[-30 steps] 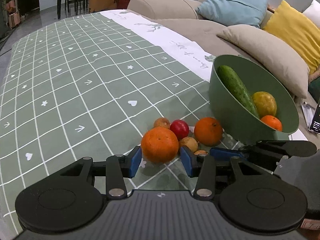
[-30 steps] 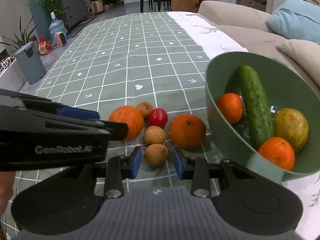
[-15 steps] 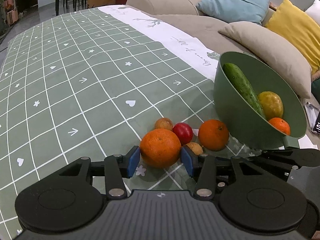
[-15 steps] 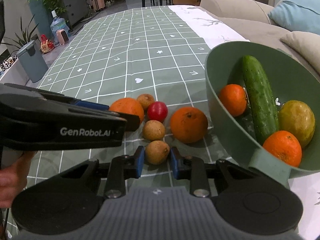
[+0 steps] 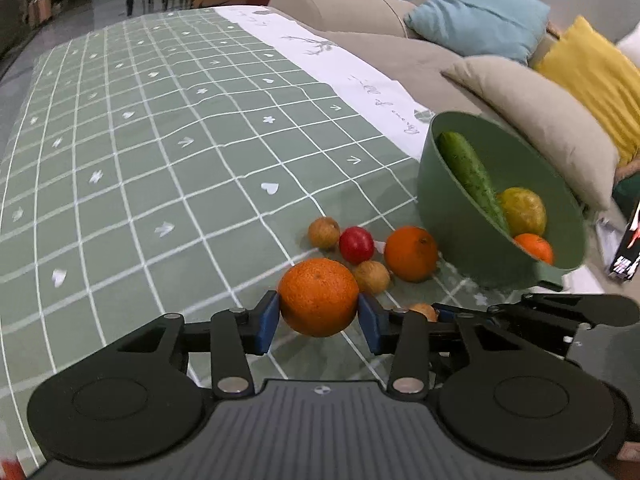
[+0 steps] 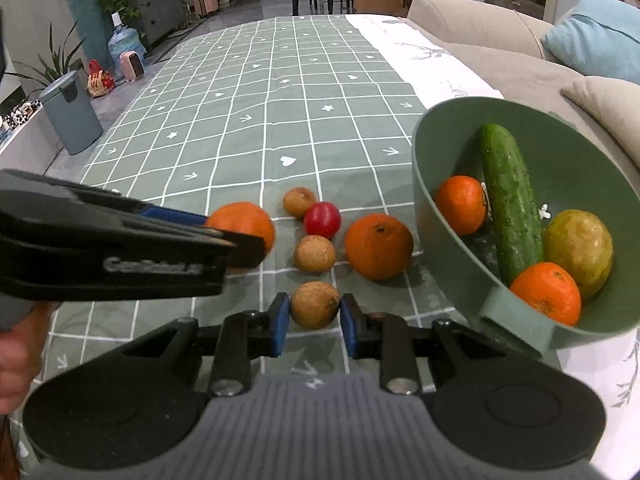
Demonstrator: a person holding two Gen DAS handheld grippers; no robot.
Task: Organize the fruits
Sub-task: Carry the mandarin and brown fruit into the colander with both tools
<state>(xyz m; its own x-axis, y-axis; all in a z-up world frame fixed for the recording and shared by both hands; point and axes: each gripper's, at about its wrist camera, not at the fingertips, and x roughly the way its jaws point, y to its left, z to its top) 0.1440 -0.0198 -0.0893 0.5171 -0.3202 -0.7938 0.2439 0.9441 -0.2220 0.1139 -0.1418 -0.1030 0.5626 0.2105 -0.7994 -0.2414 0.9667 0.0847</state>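
My left gripper (image 5: 319, 318) is shut on a big orange (image 5: 318, 297) on the green checked tablecloth. My right gripper (image 6: 315, 322) is shut on a small brown longan (image 6: 315, 304). A second orange (image 6: 378, 246), a red fruit (image 6: 322, 220) and two more longans (image 6: 315, 253) (image 6: 299, 202) lie just beyond. A tilted green bowl (image 6: 448, 236) at the right holds a cucumber (image 6: 510, 196), two small oranges and a yellow-green fruit. The bowl also shows in the left wrist view (image 5: 448, 216).
A beige sofa with blue, beige and yellow cushions (image 5: 532, 116) runs along the table's right side. A grey bin (image 6: 72, 118) and a water bottle stand on the floor at the left. A dark box (image 5: 628, 248) stands right of the bowl.
Both grippers moved forward and closed: the left pads now touch the big orange, the right pads now touch the near longan. The fruits on the cloth have not shifted.
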